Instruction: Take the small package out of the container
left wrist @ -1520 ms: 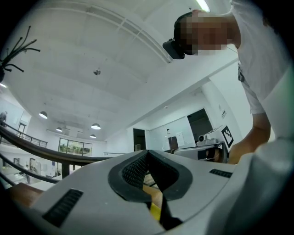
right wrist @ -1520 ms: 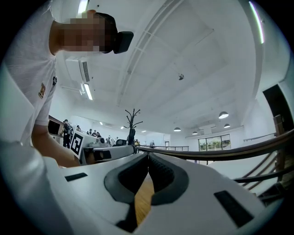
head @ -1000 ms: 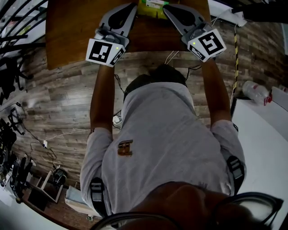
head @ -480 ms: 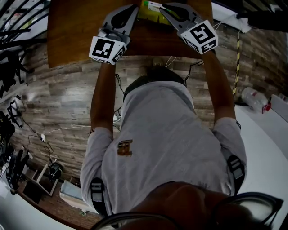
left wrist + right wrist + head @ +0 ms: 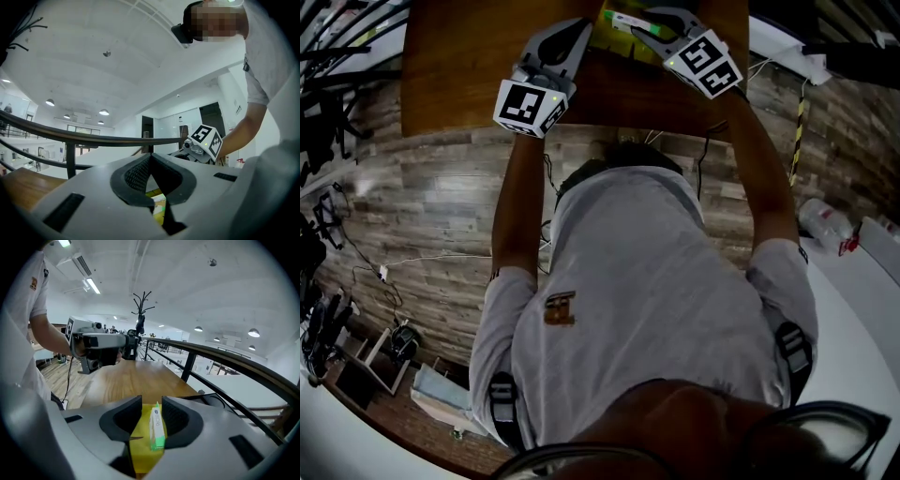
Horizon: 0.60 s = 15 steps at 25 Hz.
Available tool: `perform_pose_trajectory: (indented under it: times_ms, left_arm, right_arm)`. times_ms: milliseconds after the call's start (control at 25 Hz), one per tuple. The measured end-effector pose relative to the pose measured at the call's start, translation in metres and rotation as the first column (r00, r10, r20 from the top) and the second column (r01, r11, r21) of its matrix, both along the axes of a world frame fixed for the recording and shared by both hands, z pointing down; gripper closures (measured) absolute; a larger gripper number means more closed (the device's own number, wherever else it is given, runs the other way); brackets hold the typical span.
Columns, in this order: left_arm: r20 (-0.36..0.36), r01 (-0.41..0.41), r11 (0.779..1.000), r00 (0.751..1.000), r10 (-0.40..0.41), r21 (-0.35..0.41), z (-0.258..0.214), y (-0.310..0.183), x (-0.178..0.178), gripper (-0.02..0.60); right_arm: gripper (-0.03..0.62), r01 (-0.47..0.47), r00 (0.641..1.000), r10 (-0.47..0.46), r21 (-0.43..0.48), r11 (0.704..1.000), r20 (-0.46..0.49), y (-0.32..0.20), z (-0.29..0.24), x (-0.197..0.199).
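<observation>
A yellow container (image 5: 605,39) lies at the far edge of the wooden table (image 5: 469,75). In the right gripper view the small white-and-green package (image 5: 157,427) stands on edge over the yellow container (image 5: 140,448). It is between the jaws of my right gripper (image 5: 151,416), which are opening. The package leans by the right pad, with a gap to the left pad. My right gripper (image 5: 633,19) reaches over the container from the right. My left gripper (image 5: 579,23) is at the container's left edge, its tips (image 5: 150,157) together; yellow (image 5: 159,208) shows below them.
A dark railing (image 5: 225,362) runs past the table's far side. Cables (image 5: 412,281) trail over the wood-plank floor. A white surface (image 5: 862,309) with a bottle (image 5: 825,220) near it is at the right. The person's torso fills the head view's middle.
My right gripper has moved farther out and leftward over the container, and the package now shows at its tip. The left gripper has barely shifted.
</observation>
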<state>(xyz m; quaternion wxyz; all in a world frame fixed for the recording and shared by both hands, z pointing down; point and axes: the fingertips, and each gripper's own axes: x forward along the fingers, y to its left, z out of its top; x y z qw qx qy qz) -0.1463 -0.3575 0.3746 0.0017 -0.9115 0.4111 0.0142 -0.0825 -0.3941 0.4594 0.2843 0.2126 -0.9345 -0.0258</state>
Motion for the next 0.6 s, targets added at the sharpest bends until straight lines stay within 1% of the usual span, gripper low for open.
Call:
perform_pose_trajectory:
  times_ms: [280,400,600]
  left_arm:
    - [0.003,0.015,0.999,1.000,-0.015,-0.031,0.019,-0.018,-0.011,0.563]
    - [0.001,0.017,0.999,1.000,-0.017,-0.045,0.026,-0.025,-0.010,0.563]
    - [0.016,0.019,0.997,1.000,-0.018,-0.075,0.041,-0.039,-0.009,0.563]
  right_arm:
    - [0.398,0.036,0.989,-0.048,-0.087,0.996,-0.139,-0.021,0.047,-0.014]
    - [0.385,0.043,0.978,-0.065,-0.113,0.993,-0.197,-0.027,0.063,-0.015]
    - [0.378,0.037,0.954,-0.084,-0.164,0.986,-0.289,-0.037,0.088,-0.015]
